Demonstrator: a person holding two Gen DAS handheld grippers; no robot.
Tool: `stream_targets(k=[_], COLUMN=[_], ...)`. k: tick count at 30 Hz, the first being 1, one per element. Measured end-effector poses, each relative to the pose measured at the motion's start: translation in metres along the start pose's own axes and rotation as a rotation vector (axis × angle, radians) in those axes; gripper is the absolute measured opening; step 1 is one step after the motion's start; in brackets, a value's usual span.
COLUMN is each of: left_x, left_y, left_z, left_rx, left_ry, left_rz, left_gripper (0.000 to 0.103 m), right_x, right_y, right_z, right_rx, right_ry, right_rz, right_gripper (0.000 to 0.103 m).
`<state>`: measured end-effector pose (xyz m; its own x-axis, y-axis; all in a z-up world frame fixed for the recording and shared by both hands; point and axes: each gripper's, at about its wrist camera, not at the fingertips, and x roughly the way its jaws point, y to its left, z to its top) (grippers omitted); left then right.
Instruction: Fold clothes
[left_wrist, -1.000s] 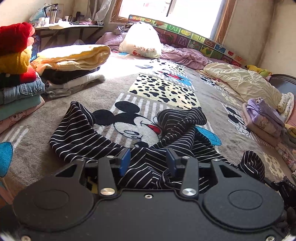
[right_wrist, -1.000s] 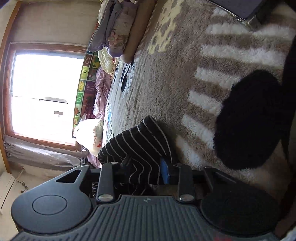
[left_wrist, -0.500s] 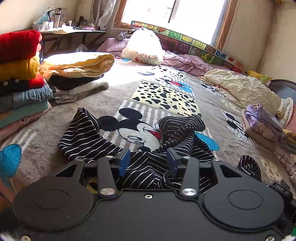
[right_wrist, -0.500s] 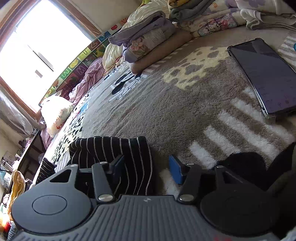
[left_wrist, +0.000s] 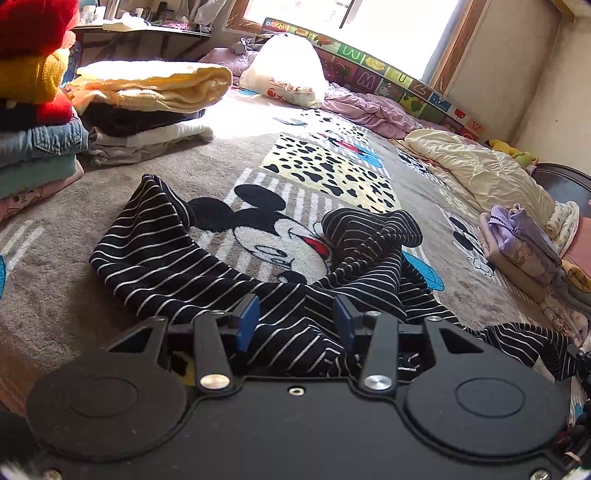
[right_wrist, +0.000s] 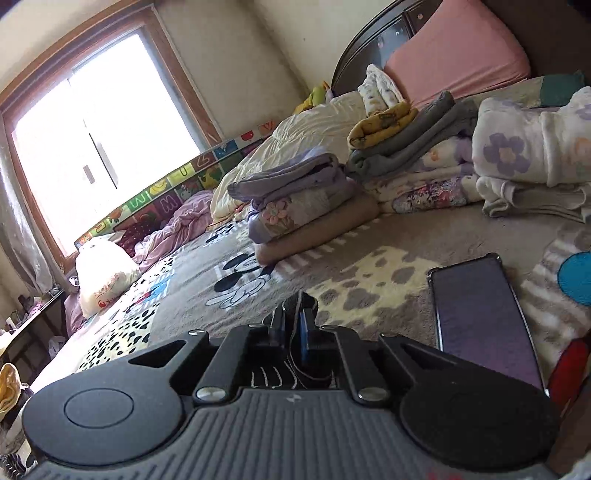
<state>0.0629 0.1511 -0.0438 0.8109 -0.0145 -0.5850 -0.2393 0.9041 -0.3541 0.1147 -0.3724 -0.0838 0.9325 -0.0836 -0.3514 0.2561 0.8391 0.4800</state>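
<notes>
- No box or basket shows; the folded clothes sit in open piles on the cartoon-mouse blanket (left_wrist: 288, 243).
- One pile (left_wrist: 33, 110) of red, yellow, denim and teal pieces stands left of the mouse face; a purple-topped pile (right_wrist: 299, 206) lies to its right.
- The black striped garment (left_wrist: 177, 266) lies crumpled on the blanket, curling round the lower half of the mouse face, its thin white stripes running in several directions.
- The left gripper (left_wrist: 293, 319) has its blue pads spread apart above the garment's near edge, holding nothing.
- The right gripper (right_wrist: 293, 338) is pinched closed on a fold of the garment, beside a dark phone (right_wrist: 484, 317).
</notes>
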Motion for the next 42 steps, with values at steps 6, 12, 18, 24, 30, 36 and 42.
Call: stream_targets(k=[6,12,18,24,30,36,42], left_x=[0.017,0.04,0.082,0.132,0.158,0.171,0.17], left_y=[0.021,-0.003,-0.055,-0.105,-0.119,-0.119,-0.065], left_z=[0.007,0.032,0.056,0.069,0.062,0.054,0.085], left_rx=[-0.065,0.036,0.253,0.521,0.7,0.769,0.477], left_ry=[0.01,-0.004,0.005,0.032,0.071,0.05,0.045], left_rz=[-0.009,-0.072,-0.165,-0.224,-0.29,-0.255,-0.232], left_gripper=[0.043,0.046,0.053,0.053,0.053,0.03,0.011], right_x=[0.014,0.023,0.068,0.131,0.178,0.193,0.188], right_y=[0.029,0.084,0.155,0.22,0.241,0.253,0.271], right_z=[-0.002,-0.007,-0.023,-0.049,-0.059,-0.068,-0.088], right_rx=[-0.091,-0.254,-0.387,-0.456,-0.434,-0.425,-0.498], right_ry=[0.02,0.021,0.236,0.474,0.602,0.697,0.73], right_rz=[0.029,0.185,0.438,0.597,0.736,0.845,0.836], right_gripper=[0.019,0.044,0.062,0.064,0.058,0.052,0.052])
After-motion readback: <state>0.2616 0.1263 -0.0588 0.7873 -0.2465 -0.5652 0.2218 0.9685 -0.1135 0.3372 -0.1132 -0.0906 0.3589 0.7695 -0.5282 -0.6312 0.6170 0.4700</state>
